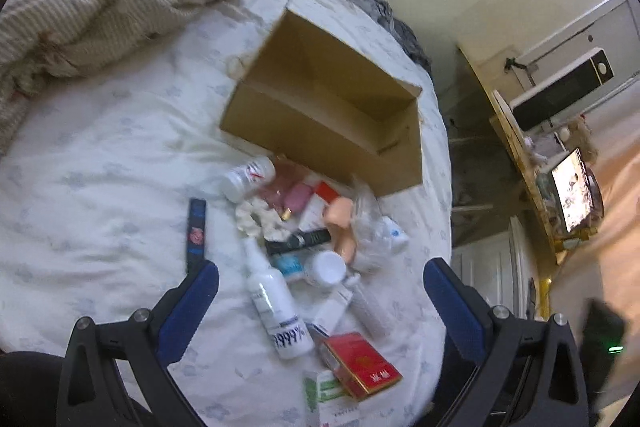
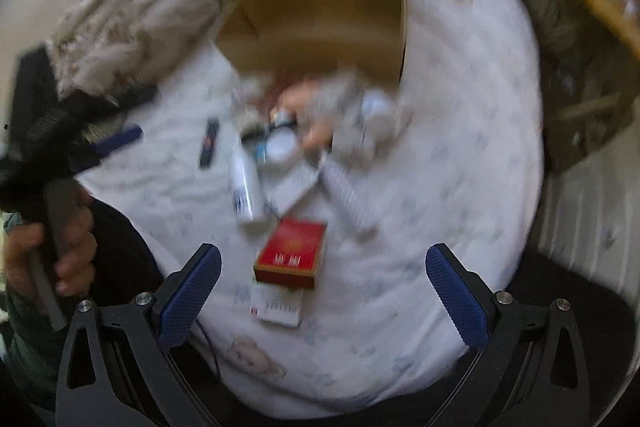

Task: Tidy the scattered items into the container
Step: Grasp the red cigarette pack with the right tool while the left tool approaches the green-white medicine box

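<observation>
Tongs (image 1: 321, 301) spread over clutter, cardboard box (image 1: 328, 107) beyond — red carton (image 2: 291, 253) nearest.

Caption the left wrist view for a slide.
Open left gripper hovers over scattered toiletries beside an empty brown cardboard box on a white bedsheet.

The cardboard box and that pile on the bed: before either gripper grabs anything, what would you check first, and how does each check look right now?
1. Cardboard box open, with room inside: ok; nothing shows in it.
2. Left gripper open and holding nothing: ok.
3. Right gripper open and holding nothing: ok.
4. A near item free to grab: ok; the red box lies at the pile's near edge, on a white packet.
5. White bottle free of its neighbours: cannot tell; it lies against the clutter.
6. Right view sharp enough to aim: not ok, blurred.
</observation>
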Action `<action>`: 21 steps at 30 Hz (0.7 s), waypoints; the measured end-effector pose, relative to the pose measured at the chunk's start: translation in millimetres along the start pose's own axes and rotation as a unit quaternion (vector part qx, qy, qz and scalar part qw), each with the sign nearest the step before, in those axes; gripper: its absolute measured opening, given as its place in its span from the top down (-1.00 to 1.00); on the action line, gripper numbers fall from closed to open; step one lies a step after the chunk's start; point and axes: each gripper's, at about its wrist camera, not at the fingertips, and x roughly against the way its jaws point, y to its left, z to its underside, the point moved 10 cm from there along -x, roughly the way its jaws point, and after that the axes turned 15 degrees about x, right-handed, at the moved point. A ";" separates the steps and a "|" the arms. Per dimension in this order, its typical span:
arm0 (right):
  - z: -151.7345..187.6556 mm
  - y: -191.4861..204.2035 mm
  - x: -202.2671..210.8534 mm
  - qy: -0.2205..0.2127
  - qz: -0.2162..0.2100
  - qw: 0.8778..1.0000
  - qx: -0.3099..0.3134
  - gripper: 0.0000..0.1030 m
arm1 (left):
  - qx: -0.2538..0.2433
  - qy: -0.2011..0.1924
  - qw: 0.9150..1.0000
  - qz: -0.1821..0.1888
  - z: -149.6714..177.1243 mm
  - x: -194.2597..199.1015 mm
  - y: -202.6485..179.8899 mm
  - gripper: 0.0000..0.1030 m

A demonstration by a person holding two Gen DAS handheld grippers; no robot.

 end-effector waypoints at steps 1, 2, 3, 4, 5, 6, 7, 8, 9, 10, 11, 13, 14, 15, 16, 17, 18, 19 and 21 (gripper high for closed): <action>3.9 3.0 -11.2 0.010 -0.007 1.000 -0.005 -0.99 | -0.004 0.003 1.000 -0.001 1.8 -1.1 -0.9 -0.99; 7.0 7.2 -26.3 0.021 -0.003 1.000 -0.001 -0.99 | -0.008 0.006 1.000 -0.002 3.7 -2.3 -1.9 -0.99; 8.2 10.3 -37.1 0.025 0.006 1.000 0.004 -0.99 | -0.011 0.008 1.000 -0.003 5.5 -3.4 -2.8 -0.99; 9.6 13.6 -44.7 0.025 0.011 1.000 0.010 -0.99 | -0.015 0.014 1.000 -0.001 8.0 -4.6 -4.3 -0.99; 9.7 16.6 -54.3 0.030 0.017 0.999 0.017 -0.99 | -0.019 0.020 1.000 0.002 10.7 -5.8 -6.0 -0.99; 9.5 19.7 -64.1 0.036 0.024 0.999 0.024 -0.99 | -0.023 0.021 0.999 0.004 12.2 -5.8 -7.6 -0.99; 9.3 20.7 -72.0 0.041 0.027 0.998 0.026 -0.99 | -0.027 0.021 0.999 0.006 13.3 -5.3 -9.3 -0.99; 9.1 21.3 -79.7 0.046 0.030 0.998 0.027 -0.99 | -0.031 0.019 0.999 0.003 13.7 -4.8 -10.0 -0.99; 8.8 21.2 -84.6 0.048 0.031 0.998 0.027 -0.99 | -0.035 0.016 0.999 -0.001 13.9 -4.3 -10.4 -0.99; 8.2 19.8 -88.8 0.050 0.033 0.998 0.027 -0.99 | -0.037 0.016 0.999 -0.001 14.0 -4.2 -10.5 -0.99; 7.4 18.3 -93.0 0.053 0.035 0.998 0.026 -0.98 | -0.037 0.016 0.999 0.000 14.1 -4.4 -10.6 -0.99; 6.3 14.3 -96.9 0.053 0.036 0.998 0.022 -0.98 | -0.036 0.017 0.999 0.001 13.8 -4.4 -10.4 -0.99; 6.1 11.4 -99.1 0.054 0.038 0.998 0.020 -0.97 | -0.035 0.017 0.999 0.002 13.3 -4.1 -10.1 -0.98; 5.9 8.6 -101.3 0.056 0.039 0.998 0.018 -0.94 | -0.033 0.016 0.999 0.003 12.9 -3.8 -9.6 -0.97; 7.4 6.8 -104.5 0.062 0.036 0.997 0.019 -0.78 | -0.031 0.016 0.999 0.004 12.4 -3.4 -9.1 -0.95; 8.7 6.2 -106.8 0.068 0.034 0.997 0.021 -0.66 | -0.029 0.015 0.999 0.005 11.8 -2.9 -8.6 -0.95; 11.5 6.6 -110.7 0.077 0.024 0.996 0.026 -0.36 | -0.027 0.016 0.999 0.006 11.4 -3.3 -7.7 -0.94; 11.7 7.1 -110.9 0.075 0.013 0.997 0.026 -0.17 | -0.025 0.018 1.000 0.007 11.1 -3.9 -6.7 -0.93; 10.4 6.2 -107.9 0.063 -0.001 0.998 0.026 -0.16 | -0.025 0.024 0.999 0.007 12.9 -6.7 -6.8 -0.88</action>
